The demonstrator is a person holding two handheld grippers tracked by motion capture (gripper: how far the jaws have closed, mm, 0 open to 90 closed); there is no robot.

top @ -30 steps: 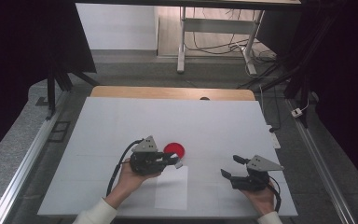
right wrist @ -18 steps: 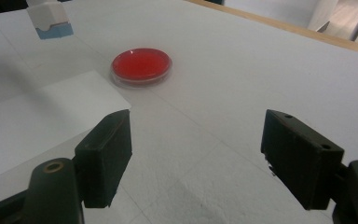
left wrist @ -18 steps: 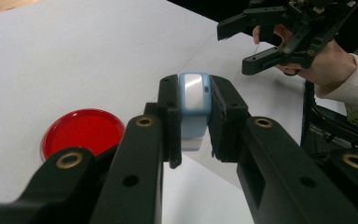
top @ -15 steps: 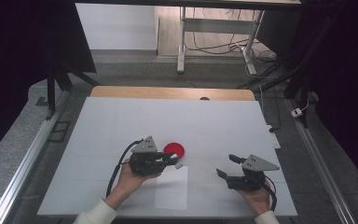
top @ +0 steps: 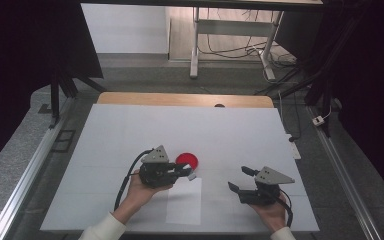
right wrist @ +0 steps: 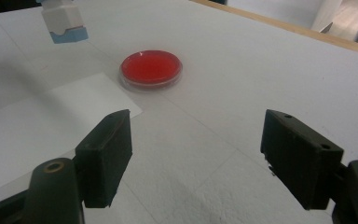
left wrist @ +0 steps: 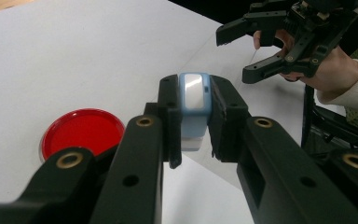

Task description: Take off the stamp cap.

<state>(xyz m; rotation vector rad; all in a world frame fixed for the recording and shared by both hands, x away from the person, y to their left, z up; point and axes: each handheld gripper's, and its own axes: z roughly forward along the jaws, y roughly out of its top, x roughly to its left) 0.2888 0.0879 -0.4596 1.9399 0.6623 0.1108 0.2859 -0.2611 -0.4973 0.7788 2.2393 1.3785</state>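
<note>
Between the left hand-held gripper (left wrist: 193, 126) jaws, a blue-white block (left wrist: 194, 100) shows clamped.

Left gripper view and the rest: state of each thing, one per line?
left gripper: shut on the blue-and-white block, held above the table.
blue-and-white block: clamped between the jaws, off the surface.
right gripper: open, empty, jaws wide apart over the table.
red dish: flat on the table, lidded or not cannot be told, touched by nothing.
paper sheet: lying flat on the table, bare.
</note>
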